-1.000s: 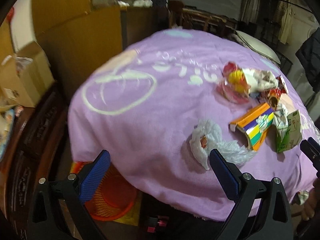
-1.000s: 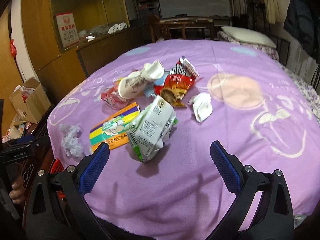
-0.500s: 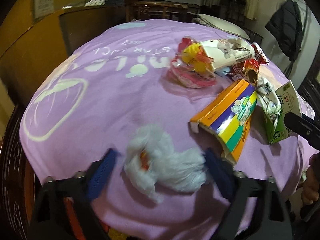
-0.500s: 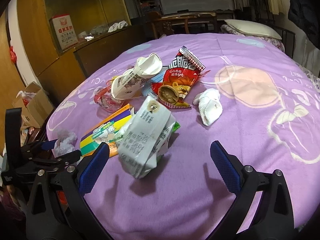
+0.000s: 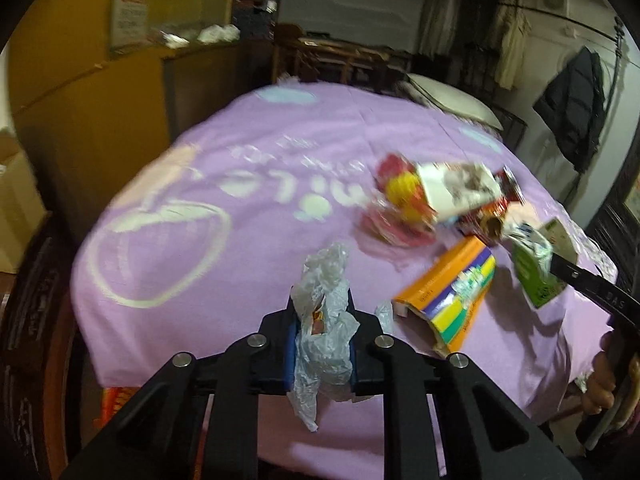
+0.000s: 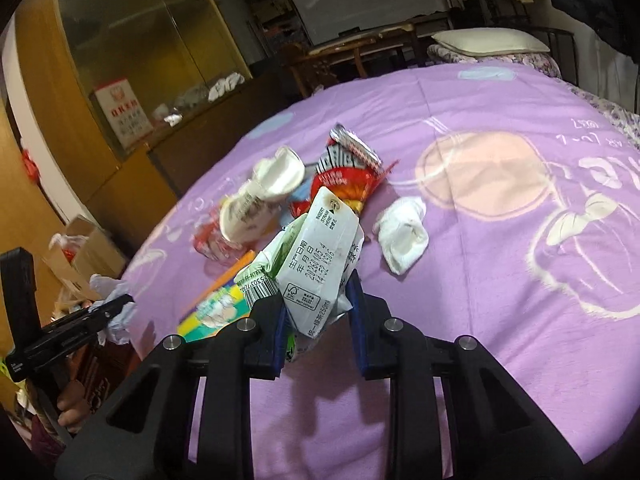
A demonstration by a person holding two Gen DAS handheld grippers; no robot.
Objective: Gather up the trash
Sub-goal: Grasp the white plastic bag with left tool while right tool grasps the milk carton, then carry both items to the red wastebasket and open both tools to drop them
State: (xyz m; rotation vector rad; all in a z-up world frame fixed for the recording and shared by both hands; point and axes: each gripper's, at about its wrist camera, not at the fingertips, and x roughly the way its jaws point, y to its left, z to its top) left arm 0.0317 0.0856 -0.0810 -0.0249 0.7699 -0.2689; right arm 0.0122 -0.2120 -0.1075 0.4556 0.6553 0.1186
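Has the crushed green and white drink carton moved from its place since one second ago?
Yes. The drink carton is now clamped in the right gripper and raised, overlapping the red snack bag; earlier it lay on the purple cloth nearer than that bag.

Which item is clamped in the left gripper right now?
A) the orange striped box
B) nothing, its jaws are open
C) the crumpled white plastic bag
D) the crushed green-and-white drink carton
C: the left gripper is shut on the crumpled white plastic bag, while the drink carton sits in the right gripper.

I see flat carton [image 5: 452, 304] on tablecloth [image 5: 240, 240] | cup [image 5: 456, 192] behind it | tissue wad [image 6: 402, 236] right of wrapper [image 6: 348, 172]
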